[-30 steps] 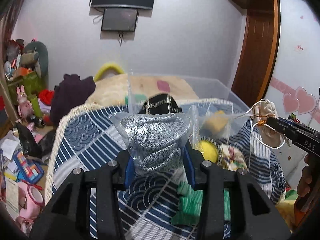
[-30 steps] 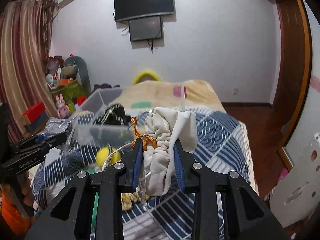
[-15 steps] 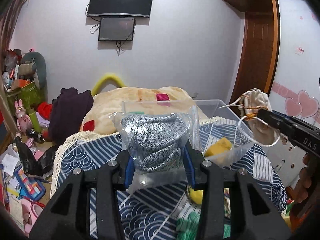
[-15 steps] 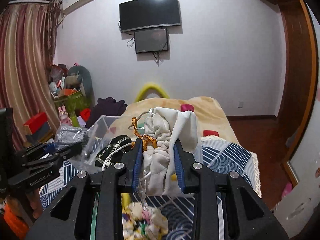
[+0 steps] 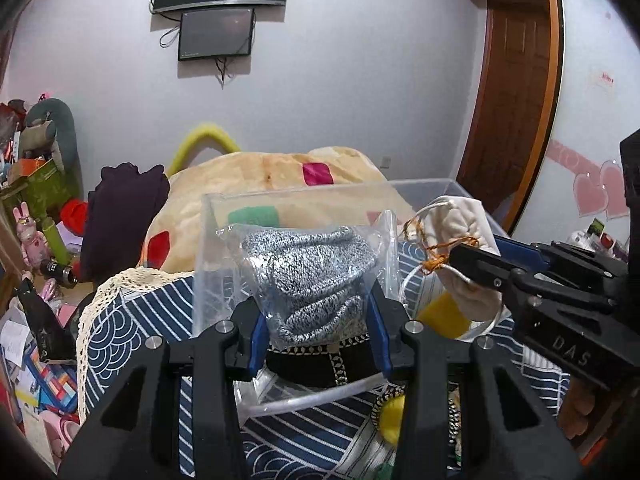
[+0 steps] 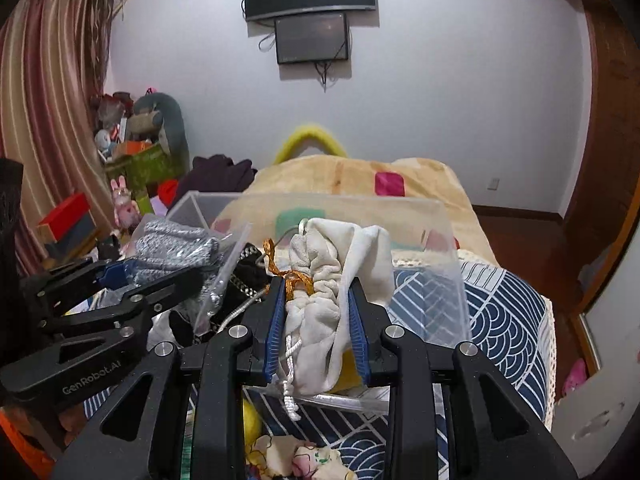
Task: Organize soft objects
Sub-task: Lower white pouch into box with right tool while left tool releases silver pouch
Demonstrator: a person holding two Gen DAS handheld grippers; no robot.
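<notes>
My left gripper point(image 5: 316, 316) is shut on a clear bag holding a grey knit item point(image 5: 308, 276), held over the near side of a clear plastic bin point(image 5: 224, 208) on the bed. My right gripper point(image 6: 317, 300) is shut on a cream drawstring pouch point(image 6: 336, 264) with an orange cord, also over the bin. The right gripper point(image 5: 476, 258) and the pouch point(image 5: 460, 220) show at the right of the left wrist view. The left gripper point(image 6: 156, 276) and the grey knit bag point(image 6: 176, 244) show at the left of the right wrist view. A black patterned item point(image 5: 316, 364) and a yellow item point(image 5: 440, 312) lie in the bin.
The bin stands on a blue patterned bedspread point(image 6: 504, 304). Loose soft items lie in front of it: a yellow ball point(image 5: 392, 416) and a floral cloth point(image 6: 296, 456). A beige blanket point(image 5: 264, 172) lies behind. Clutter and toys point(image 5: 36, 168) fill the floor at left.
Both grippers have moved forward with their loads, from in front of the bin to over it. The two grippers have come closer together.
</notes>
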